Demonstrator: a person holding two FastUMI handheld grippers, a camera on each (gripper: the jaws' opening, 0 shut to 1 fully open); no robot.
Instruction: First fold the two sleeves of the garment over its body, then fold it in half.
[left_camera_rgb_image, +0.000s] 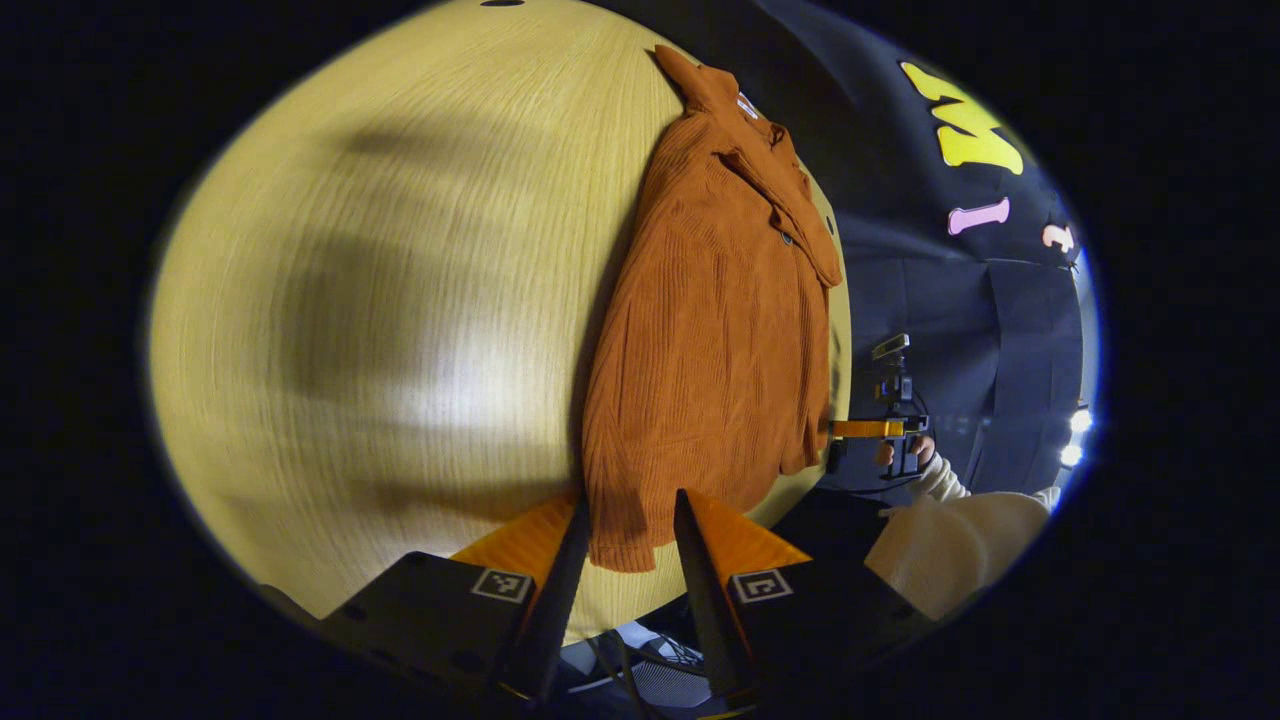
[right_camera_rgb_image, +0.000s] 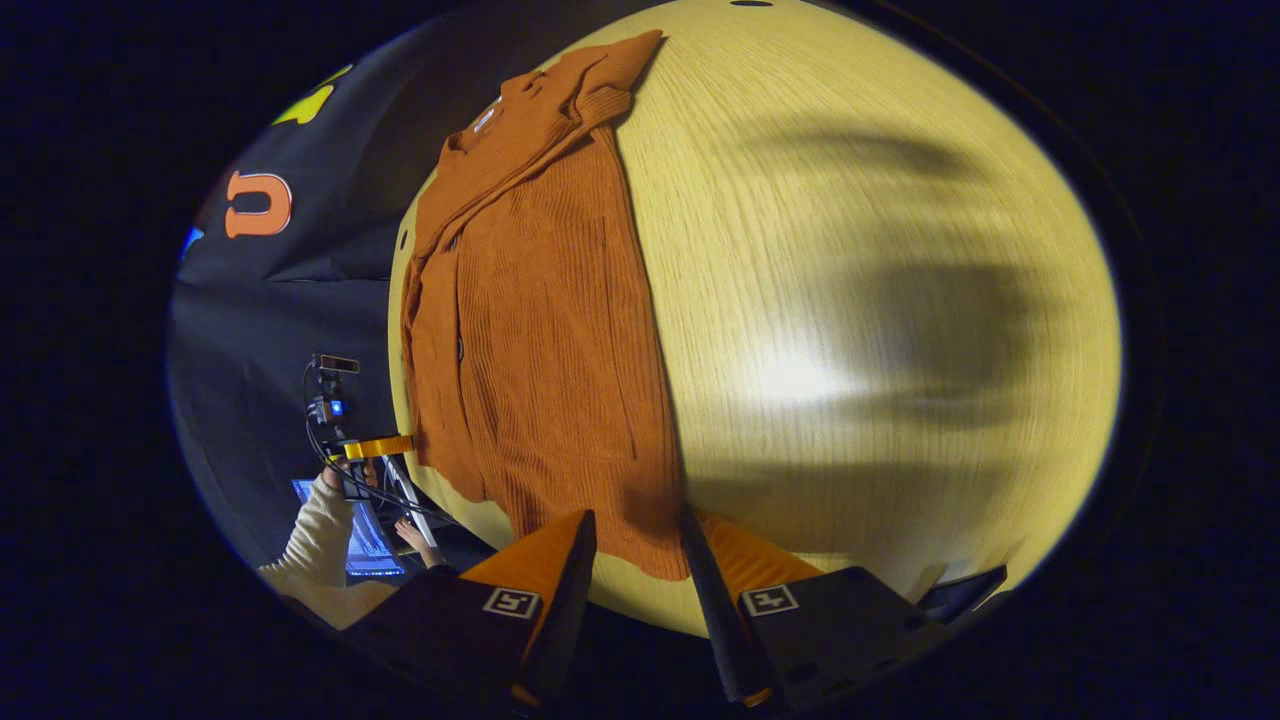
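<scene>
Garment (left_camera_rgb_image: 715, 340): flat on table (left_camera_rgb_image: 400, 300), hem corner between left claw (left_camera_rgb_image: 630, 510) fingers; jaws apart
Right claw (right_camera_rgb_image: 640, 530): open, at opposite hem corner

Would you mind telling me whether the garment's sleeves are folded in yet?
Seemingly folded in: the garment lies as a narrow strip on the table, a sleeve draped over its body.

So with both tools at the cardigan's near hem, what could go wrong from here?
1. The orange cardigan lies along the wooden table's edge, part of it overhanging; a pull could drag it off.
2. Both tools stand open around the hem, left tool, right tool; a shallow bite might catch only one layer.
3. A sleeve folded over the body looks loosely bunched and may shift.
</scene>
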